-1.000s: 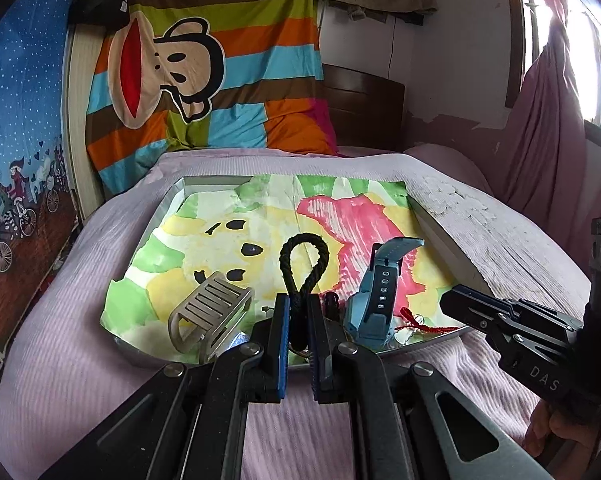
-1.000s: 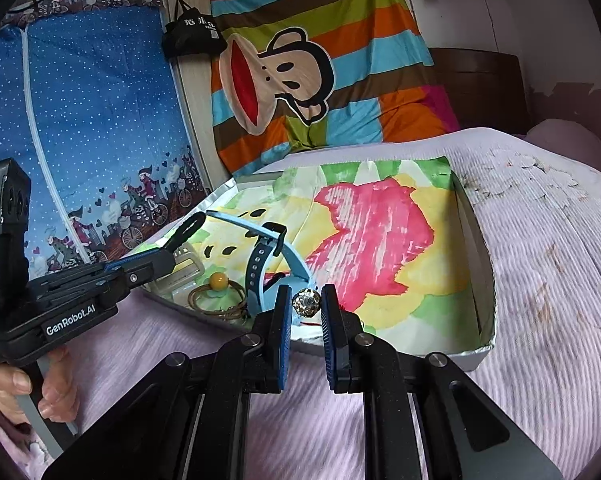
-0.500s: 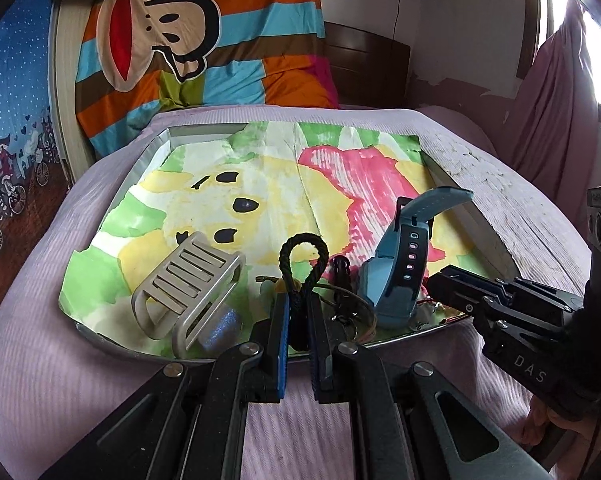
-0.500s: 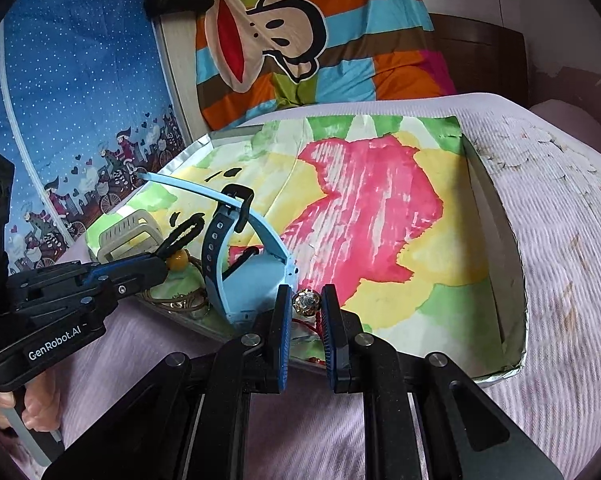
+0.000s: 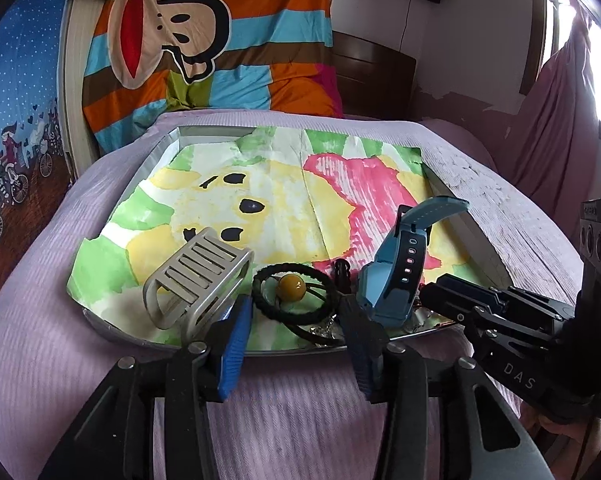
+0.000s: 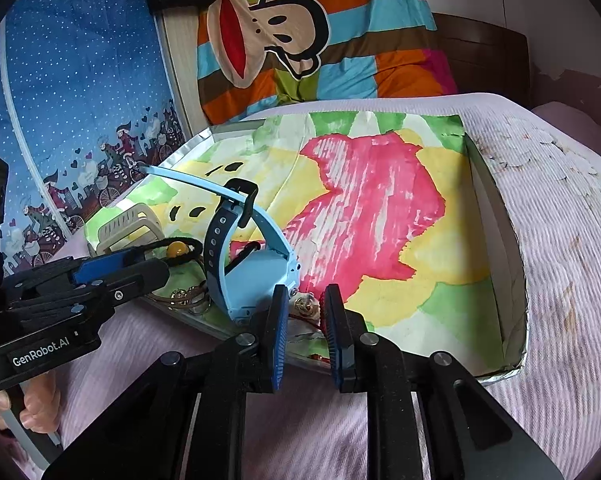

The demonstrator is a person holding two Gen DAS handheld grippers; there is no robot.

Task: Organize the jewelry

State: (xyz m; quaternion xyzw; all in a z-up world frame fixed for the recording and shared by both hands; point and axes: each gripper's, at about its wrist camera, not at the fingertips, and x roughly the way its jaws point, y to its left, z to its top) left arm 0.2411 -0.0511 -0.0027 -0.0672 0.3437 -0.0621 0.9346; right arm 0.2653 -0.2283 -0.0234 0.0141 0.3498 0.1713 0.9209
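Observation:
A foil-lined tray (image 5: 168, 140) with painted paper holds the jewelry at its near edge. My left gripper (image 5: 295, 305) is opening, its jaws wide apart. The black braided cord (image 5: 260, 304) with an amber bead (image 5: 290, 288) lies flat on the tray between them, untouched. A grey slatted band (image 5: 198, 276) stands to the left and a blue watch (image 5: 396, 280) to the right. My right gripper (image 6: 305, 294) is also opening, with a small shiny charm on a red cord (image 6: 306, 306) loose between its pads. The blue watch (image 6: 252, 276) stands just left of it.
The tray (image 6: 518, 280) rests on a lilac bedspread (image 5: 300, 420). A striped monkey quilt (image 5: 204, 40) leans at the head of the bed. Gold rings (image 6: 188, 296) lie beside the watch. A pink curtain (image 5: 560, 120) hangs at the right. A hand (image 6: 32, 404) holds the left gripper (image 6: 156, 266).
My left jaws have spread and let go of the black cord, which was upright and now lies flat with its bead showing. My right jaws have parted a little around the charm.

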